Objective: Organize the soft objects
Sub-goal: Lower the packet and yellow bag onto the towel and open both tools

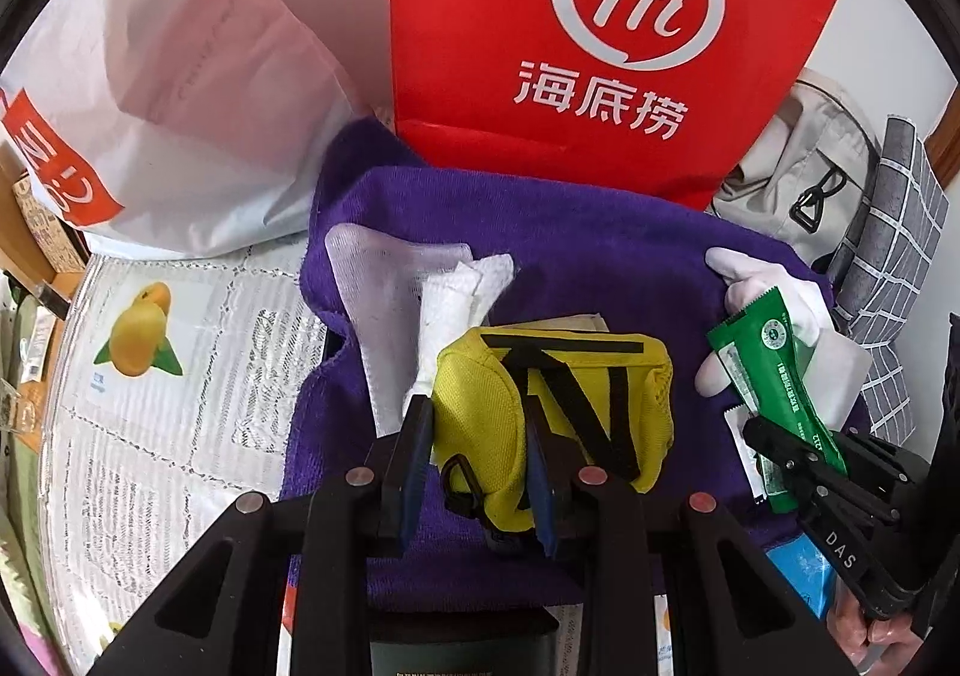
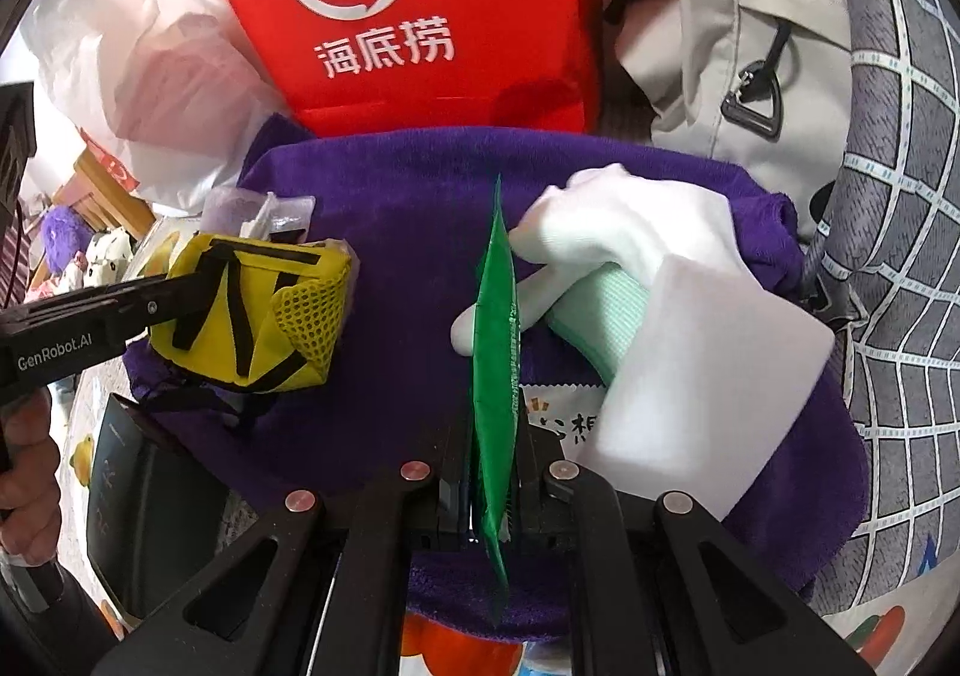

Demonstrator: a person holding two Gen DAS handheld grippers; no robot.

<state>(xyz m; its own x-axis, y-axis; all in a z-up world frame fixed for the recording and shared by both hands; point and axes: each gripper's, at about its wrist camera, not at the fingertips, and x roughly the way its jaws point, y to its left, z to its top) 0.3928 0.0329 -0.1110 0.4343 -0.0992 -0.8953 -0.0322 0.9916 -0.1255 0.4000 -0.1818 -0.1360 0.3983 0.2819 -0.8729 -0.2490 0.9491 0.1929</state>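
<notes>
My left gripper (image 1: 480, 454) is shut on a yellow mesh pouch with black straps (image 1: 576, 394), held just above a purple towel (image 1: 600, 232); the pouch also shows in the right wrist view (image 2: 252, 316). My right gripper (image 2: 493, 472) is shut on a flat green sachet (image 2: 495, 328), held edge-on over the towel (image 2: 384, 280); the sachet shows in the left wrist view (image 1: 774, 370). A white glove (image 2: 606, 232) and a white foam block (image 2: 696, 364) lie on the towel's right side. A white gauze cloth (image 1: 414, 292) lies on its left side.
A red paper bag with a "Hi" logo (image 1: 600, 33) stands behind the towel. A white plastic bag (image 1: 180, 93) is at the left, a beige backpack (image 2: 738, 45) and grey checked fabric (image 2: 900, 256) at the right. The tablecloth (image 1: 150, 376) has fruit prints.
</notes>
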